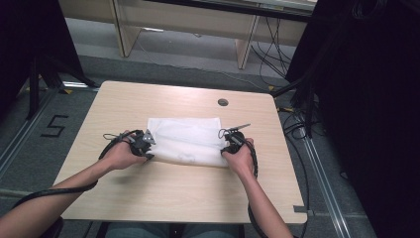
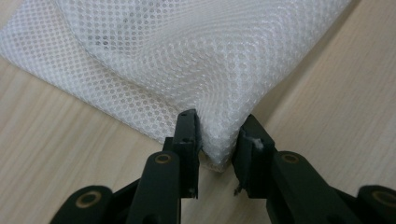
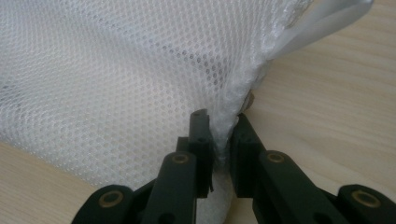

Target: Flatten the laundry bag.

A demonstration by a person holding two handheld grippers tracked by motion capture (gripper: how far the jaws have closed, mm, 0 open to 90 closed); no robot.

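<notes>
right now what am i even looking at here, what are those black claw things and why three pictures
A person sits at a wooden table holding a hand-operated two-jaw gripper in each hand. The high view looks down from above: the left gripper and right gripper hold the near corners of a white mesh bag. The other two pictures come from small cameras riding on the grippers, looking along their black jaws. In the left gripper view the left gripper pinches a corner of the mesh bag. In the right gripper view the right gripper clamps a bunched edge of it, beside a white strap.
</notes>
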